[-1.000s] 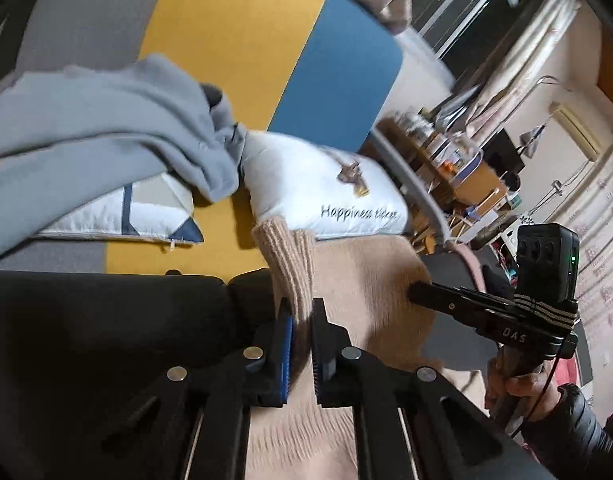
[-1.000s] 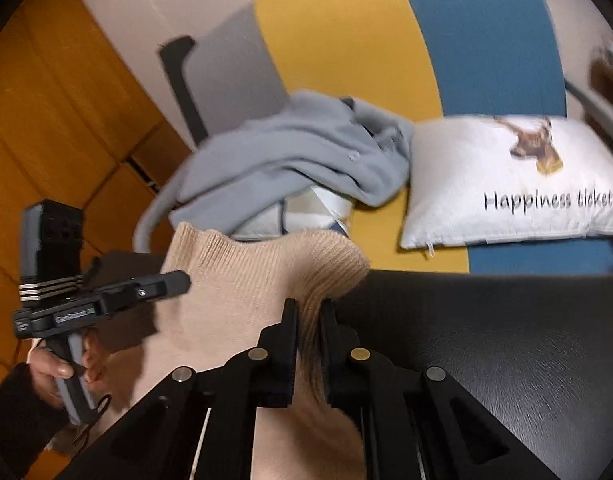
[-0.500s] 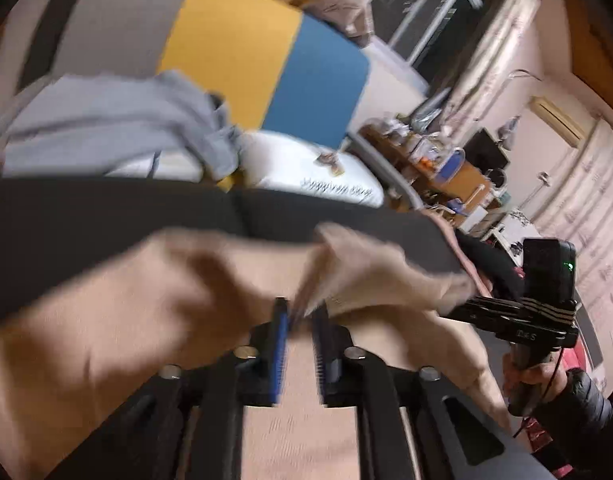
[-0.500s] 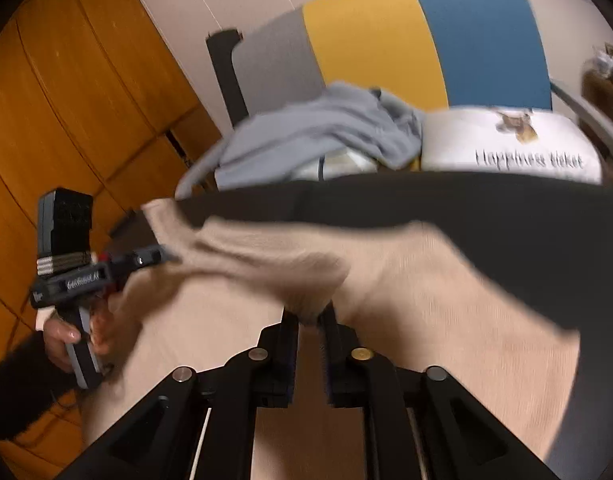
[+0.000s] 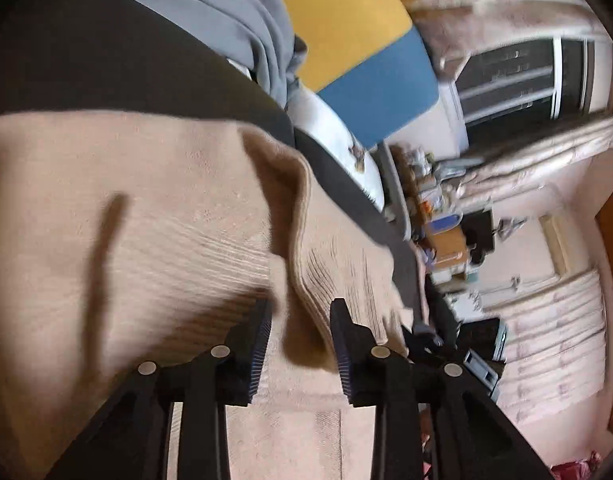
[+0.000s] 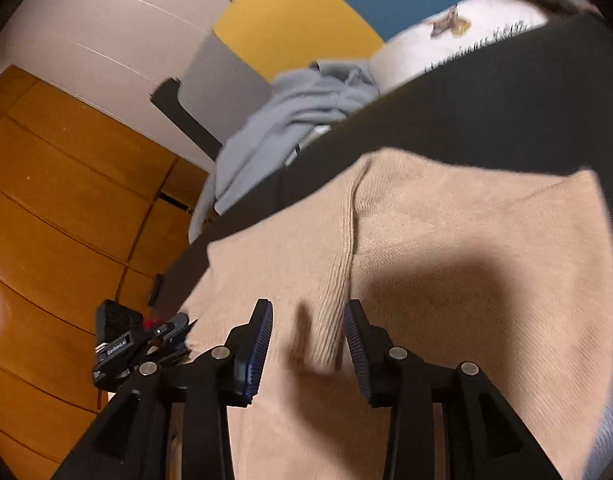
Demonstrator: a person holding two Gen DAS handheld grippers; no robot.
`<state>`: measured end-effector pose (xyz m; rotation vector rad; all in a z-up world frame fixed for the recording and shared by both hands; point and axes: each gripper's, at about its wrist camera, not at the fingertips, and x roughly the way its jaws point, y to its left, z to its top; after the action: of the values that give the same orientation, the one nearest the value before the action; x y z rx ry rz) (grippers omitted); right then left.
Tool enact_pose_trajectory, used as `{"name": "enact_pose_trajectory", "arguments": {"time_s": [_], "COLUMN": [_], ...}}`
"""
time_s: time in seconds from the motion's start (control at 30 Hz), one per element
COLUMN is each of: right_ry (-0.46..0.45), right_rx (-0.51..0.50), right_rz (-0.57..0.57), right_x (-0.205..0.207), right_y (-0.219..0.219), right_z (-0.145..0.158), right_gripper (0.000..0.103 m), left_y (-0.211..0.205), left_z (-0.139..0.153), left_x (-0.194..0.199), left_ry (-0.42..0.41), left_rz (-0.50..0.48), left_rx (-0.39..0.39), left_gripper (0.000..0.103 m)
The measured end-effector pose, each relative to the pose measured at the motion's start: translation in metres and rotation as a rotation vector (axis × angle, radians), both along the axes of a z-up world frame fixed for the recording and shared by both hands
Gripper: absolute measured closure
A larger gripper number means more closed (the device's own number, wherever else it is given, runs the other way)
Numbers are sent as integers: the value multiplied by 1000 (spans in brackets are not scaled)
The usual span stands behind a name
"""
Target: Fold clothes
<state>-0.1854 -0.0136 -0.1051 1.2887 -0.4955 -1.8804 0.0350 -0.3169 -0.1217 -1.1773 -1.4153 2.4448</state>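
home; curtains (image 5: 546, 152), pillow (image 6: 446, 40), wardrobe (image 6: 46, 200)

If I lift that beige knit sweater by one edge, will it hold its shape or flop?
Probably flop: the beige knit sweater already drapes and bunches into a soft ridge on the black surface. Its ribbed knit looks grippy rather than slippery, and likely stretchy.

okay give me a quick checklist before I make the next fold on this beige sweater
1. Left claw open, released: ok.
2. Right claw open, released: ok.
3. Beige sweater lying on the black surface: ok.
4. Sweater flat: not ok, a raised fold stands up ahead of the left claw.
5. Grey garment apart from the sweater: ok.
6. Edges aligned: cannot tell, pictures blurred.
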Motion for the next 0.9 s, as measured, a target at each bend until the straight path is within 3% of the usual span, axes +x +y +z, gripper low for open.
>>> {"name": "enact_pose_trajectory", "arguments": {"time_s": [0.07,0.1,0.17,0.2,0.33,0.4,0.47,0.53,0.63,0.73,0.83,0.9], "right_ry": [-4,14,47,54,80,67,21,21,94,222,312,311], "right_rx": [49,86,141,116,-9,24,82,78,104,110,109,125], "right_rz": [49,68,83,77,58,58,54,43,-5,-9,19,17], "right_x": [1,4,8,10,28,37,40,41,42,43,37,23], "right_y": [-14,-21,-29,-28,-12,-7,-5,-1,9,0,-27,-41], "right_z": [-4,-4,-2,4,29,20,-3,-12,5,34,54,55], "right_gripper": [74,89,94,96,96,96,95,92,78,77,76,74], "left_y": [10,16,24,26,20,18,13,9,10,20,42,56], "left_z": [2,6,13,17,26,19,18,21,49,67,67,60], "left_x": [-10,-15,-24,-26,-16,-10,-1,8,23,13,-10,-26], "left_ry": [-27,-30,-49,-43,-32,-93,-92,-75,14,89,89,64], "left_rz": [-26,-49,-72,-78,-70,-57,-28,3,80,62,-10,-49], "left_rx": [-56,-91,-167,-181,-217,-284,-276,-270,-360,-383,-428,-456], "left_gripper": [78,87,98,99,99,99,96,96,86,84,84,84]}}
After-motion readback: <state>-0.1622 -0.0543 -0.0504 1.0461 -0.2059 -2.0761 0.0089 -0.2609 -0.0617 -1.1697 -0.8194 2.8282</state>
